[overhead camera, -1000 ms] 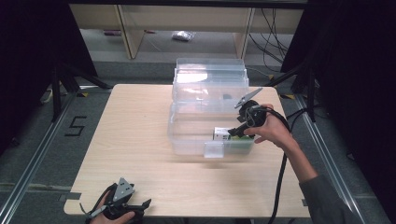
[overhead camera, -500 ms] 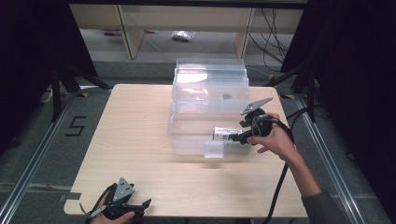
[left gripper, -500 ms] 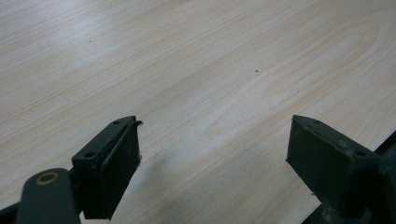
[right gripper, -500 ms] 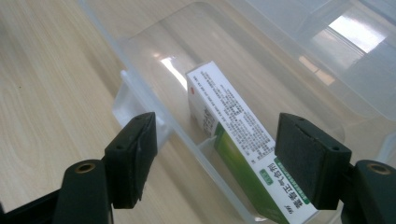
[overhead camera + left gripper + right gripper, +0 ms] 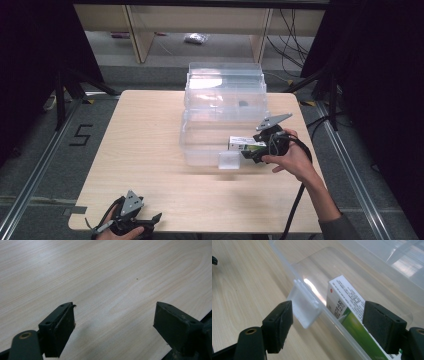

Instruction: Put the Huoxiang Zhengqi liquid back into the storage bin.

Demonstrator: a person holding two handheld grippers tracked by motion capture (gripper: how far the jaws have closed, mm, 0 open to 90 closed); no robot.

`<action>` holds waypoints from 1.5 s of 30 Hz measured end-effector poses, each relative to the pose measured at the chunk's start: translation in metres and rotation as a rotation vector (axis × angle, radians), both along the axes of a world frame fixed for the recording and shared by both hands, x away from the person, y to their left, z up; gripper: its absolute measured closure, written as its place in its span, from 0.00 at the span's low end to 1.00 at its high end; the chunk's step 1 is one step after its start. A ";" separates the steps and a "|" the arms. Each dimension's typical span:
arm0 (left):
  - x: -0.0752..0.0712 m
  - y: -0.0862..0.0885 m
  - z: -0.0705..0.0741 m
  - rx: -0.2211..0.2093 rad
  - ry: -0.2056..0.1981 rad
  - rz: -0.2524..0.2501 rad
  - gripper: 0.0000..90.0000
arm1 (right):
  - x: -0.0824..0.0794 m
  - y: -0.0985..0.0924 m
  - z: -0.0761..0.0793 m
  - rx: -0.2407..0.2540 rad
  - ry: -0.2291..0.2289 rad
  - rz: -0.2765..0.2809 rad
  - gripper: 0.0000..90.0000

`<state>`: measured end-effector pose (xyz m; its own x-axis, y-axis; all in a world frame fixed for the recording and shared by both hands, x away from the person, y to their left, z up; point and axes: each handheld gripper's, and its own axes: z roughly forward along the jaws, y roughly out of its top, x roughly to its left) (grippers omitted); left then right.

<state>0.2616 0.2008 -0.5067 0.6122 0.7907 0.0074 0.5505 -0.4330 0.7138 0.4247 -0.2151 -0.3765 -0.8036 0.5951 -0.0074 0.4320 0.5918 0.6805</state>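
Note:
A clear plastic bin [image 5: 200, 145] stands mid-table, its lid [image 5: 225, 80] open behind it. A white and green carton [image 5: 242, 143] lies inside it, against the front wall near the right corner. My right gripper [image 5: 251, 151] is open at that corner, held by a hand. In the right gripper view the carton [image 5: 344, 305] sits between the jaws of the right gripper [image 5: 328, 325], with one jaw outside the wall by the latch tab [image 5: 303, 303]; neither jaw touches it. My left gripper [image 5: 142, 222] rests open at the table's front left edge. The left gripper [image 5: 115, 325] holds nothing over bare wood.
The light wood table [image 5: 145, 130] has free room left of the bin. A small dark object [image 5: 242, 104] sits in the bin's rear part. A cable [image 5: 295, 200] trails from the right gripper off the front edge. Shelving [image 5: 200, 30] stands behind the table.
The right gripper has drawn back a little toward the table's front, from above the bin's right side to its front corner. The carton and the left gripper have stayed put.

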 end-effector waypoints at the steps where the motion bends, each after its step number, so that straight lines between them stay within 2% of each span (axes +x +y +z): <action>1: 0.000 0.000 0.000 -0.001 0.002 0.006 0.18 | -0.003 0.001 -0.001 0.006 0.012 -0.013 0.28; 2: 0.000 0.000 0.000 0.004 -0.002 0.000 0.18 | -0.003 0.001 -0.001 -0.001 0.009 0.002 0.28; 3: 0.000 -0.001 0.000 -0.013 -0.005 0.008 0.18 | -0.005 0.002 -0.002 0.013 -0.001 -0.013 0.28; 4: 0.000 0.000 0.001 0.002 0.004 0.005 0.18 | -0.006 0.001 -0.002 0.006 0.011 -0.007 0.28; 5: 0.000 0.000 0.000 0.000 0.003 0.004 0.18 | -0.007 0.002 -0.003 0.016 0.008 -0.012 0.28; 6: 0.000 0.000 0.000 0.000 0.003 0.004 0.18 | -0.008 0.001 -0.003 0.005 0.002 0.000 0.28; 7: 0.000 0.000 0.000 0.002 0.003 0.005 0.18 | -0.011 0.002 -0.004 0.015 0.003 -0.017 0.28; 8: 0.000 -0.001 0.000 -0.018 -0.003 0.018 0.18 | -0.012 0.002 -0.005 0.023 0.004 -0.012 0.28; 9: 0.000 0.000 0.000 -0.003 0.000 0.008 0.18 | -0.014 0.001 -0.004 0.011 0.027 -0.028 0.28; 10: 0.000 0.000 0.001 0.002 0.001 0.003 0.18 | -0.016 0.001 -0.005 0.016 0.023 -0.035 0.28; 12: 0.000 0.000 0.001 0.001 0.000 0.004 0.18 | -0.017 0.001 -0.007 0.014 0.010 -0.013 0.28; 14: 0.000 -0.001 0.000 -0.019 -0.012 0.022 0.18 | -0.021 0.003 -0.010 0.028 0.017 -0.029 0.28; 15: 0.000 -0.001 0.000 -0.007 -0.010 0.017 0.18 | -0.023 0.003 -0.011 0.020 0.028 -0.030 0.27; 17: 0.000 -0.001 0.000 -0.006 -0.007 0.015 0.18 | -0.024 0.003 -0.013 0.014 0.008 -0.011 0.26; 18: 0.000 -0.001 0.000 -0.007 -0.010 0.016 0.18 | -0.026 0.005 -0.015 0.030 0.004 -0.010 0.26; 19: 0.000 0.000 0.001 -0.005 -0.007 0.012 0.18 | -0.026 0.004 -0.014 0.022 0.016 -0.002 0.26; 20: -0.001 0.000 0.002 0.007 0.000 0.006 0.18 | -0.027 0.005 -0.015 0.020 0.005 -0.009 0.26; 21: -0.001 0.000 0.001 -0.004 -0.005 0.002 0.18 | -0.029 0.006 -0.015 0.035 0.018 -0.026 0.26; 23: -0.001 0.000 0.001 0.000 -0.004 0.003 0.18 | -0.032 0.006 -0.014 0.030 0.018 -0.026 0.26; 25: 0.000 0.001 0.002 0.001 -0.002 0.002 0.18 | -0.031 0.008 -0.015 0.052 -0.007 0.003 0.26; 26: -0.001 0.001 0.002 0.001 -0.003 0.002 0.18 | -0.032 0.007 -0.014 0.044 0.000 0.006 0.26; 29: -0.001 0.001 0.002 0.001 -0.002 0.003 0.18 | -0.037 0.009 -0.014 0.065 -0.005 -0.014 0.26; 30: -0.001 0.001 0.002 0.003 -0.003 0.002 0.18 | -0.037 0.008 -0.013 0.050 -0.010 0.011 0.26; 31: -0.001 0.000 0.002 0.002 -0.003 0.002 0.18 | -0.039 0.009 -0.014 0.061 -0.003 -0.005 0.25; 32: -0.001 0.000 0.002 0.003 -0.004 -0.001 0.18 | -0.039 0.009 -0.015 0.059 -0.017 0.003 0.25; 33: -0.001 0.000 0.002 0.002 -0.006 0.000 0.18 | -0.042 0.009 -0.014 0.049 -0.008 -0.005 0.25; 37: -0.001 0.000 0.002 0.002 -0.003 0.001 0.18 | -0.046 0.010 -0.017 0.064 -0.013 0.006 0.25; 38: -0.001 0.000 0.001 0.001 -0.006 0.002 0.18 | -0.047 0.011 -0.018 0.070 0.003 0.003 0.25; 39: -0.001 0.000 0.001 0.000 -0.005 0.004 0.18 | -0.046 0.011 -0.019 0.067 -0.010 0.027 0.25; 41: 0.000 0.001 0.002 0.002 -0.003 0.002 0.18 | -0.049 0.012 -0.020 0.074 0.003 0.008 0.25; 42: -0.001 0.001 0.002 0.001 -0.003 0.004 0.18 | -0.049 0.012 -0.021 0.076 -0.012 0.008 0.25; 45: -0.001 0.000 0.001 0.001 -0.005 0.005 0.18 | -0.052 0.013 -0.023 0.079 0.005 0.001 0.25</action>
